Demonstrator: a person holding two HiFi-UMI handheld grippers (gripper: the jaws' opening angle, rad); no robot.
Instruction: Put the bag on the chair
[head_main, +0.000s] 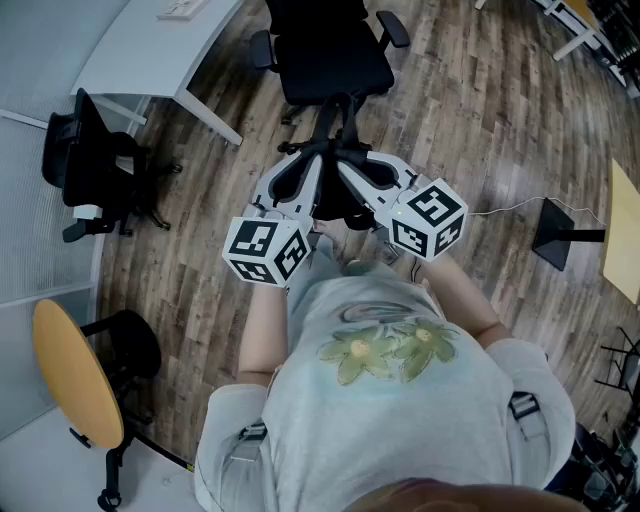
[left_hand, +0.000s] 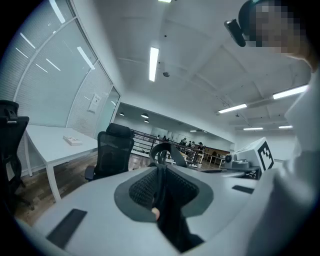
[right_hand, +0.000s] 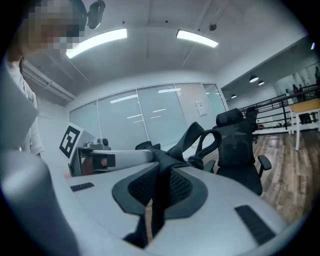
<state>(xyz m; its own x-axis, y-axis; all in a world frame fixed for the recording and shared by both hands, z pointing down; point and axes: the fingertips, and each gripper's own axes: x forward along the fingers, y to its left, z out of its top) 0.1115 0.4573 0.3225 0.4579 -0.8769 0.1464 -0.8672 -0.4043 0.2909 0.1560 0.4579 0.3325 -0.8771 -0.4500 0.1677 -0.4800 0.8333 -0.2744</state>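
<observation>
Ceiling strips (left_hand: 153, 64) are lighting the room bright and even. Floor (head_main: 505, 180) is giving off soft glare; shadows are falling faint. Gripper views are bending at the edges, corners going black. Strap (left_hand: 172, 220) near lens is blurring.

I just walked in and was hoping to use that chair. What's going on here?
A person is carrying a black bag with two handheld grippers. The left gripper and the right gripper are each clamped on the bag's dark straps, so the bag hangs between them above the wooden floor. The black office chair stands just ahead of the grippers. Its seat is bare and the bag is not yet on it.
</observation>
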